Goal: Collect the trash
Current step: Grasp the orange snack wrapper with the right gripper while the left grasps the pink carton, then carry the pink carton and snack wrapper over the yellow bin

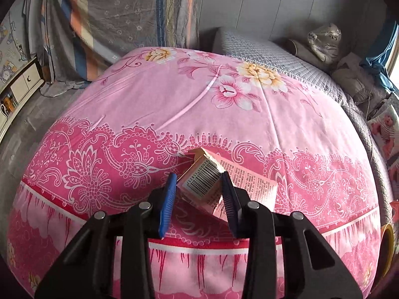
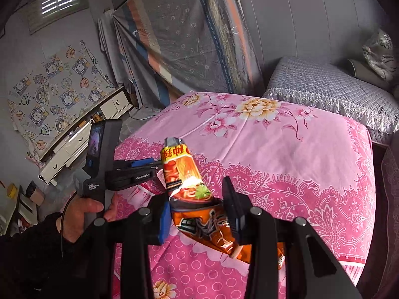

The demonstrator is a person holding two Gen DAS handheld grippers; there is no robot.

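In the left wrist view, my left gripper (image 1: 198,179) is shut on a small pink carton with a barcode (image 1: 202,179), held just above the pink floral bedspread (image 1: 224,114). In the right wrist view, my right gripper (image 2: 194,206) is shut on an orange and red noodle wrapper (image 2: 184,172), which sticks up between the blue pads and hangs down below them. The left gripper (image 2: 144,164) also shows there at the left, held by a hand, low over the bed's left side.
A grey quilted cover (image 2: 331,87) lies at the bed's far end. A draped mattress (image 2: 184,44) leans on the wall behind. White drawers (image 2: 82,134) stand along the left wall. A tape roll (image 1: 387,241) sits at the bed's right edge.
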